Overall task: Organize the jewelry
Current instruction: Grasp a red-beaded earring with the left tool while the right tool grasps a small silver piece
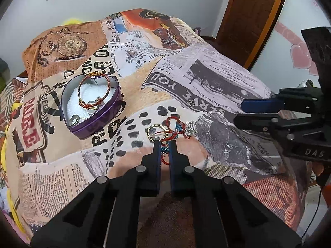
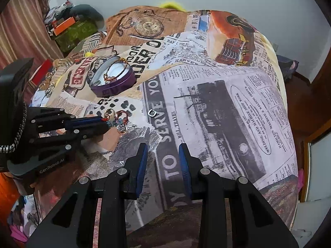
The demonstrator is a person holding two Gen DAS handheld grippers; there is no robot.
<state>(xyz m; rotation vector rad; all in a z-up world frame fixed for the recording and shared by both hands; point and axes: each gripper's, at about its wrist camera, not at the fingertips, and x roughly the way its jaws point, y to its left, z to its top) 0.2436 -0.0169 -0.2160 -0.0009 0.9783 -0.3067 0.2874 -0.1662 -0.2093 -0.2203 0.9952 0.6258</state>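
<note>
Left gripper (image 1: 164,144) pinches the red cord bracelet with blue beads (image 1: 172,129)

We lift slowly toward the purple heart-shaped tin (image 1: 91,103), untangling charms; right gripper (image 2: 163,147) hovers open nearby.

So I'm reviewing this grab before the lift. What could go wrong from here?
The left hand-held gripper pinches only the red cord of a tangled pile, so the gold ring and silver charm caught in it may drag along or drop off. The heart tin sits on soft, uneven bedding and might tip. The small silver ring lies apart and could get overlooked.
</note>
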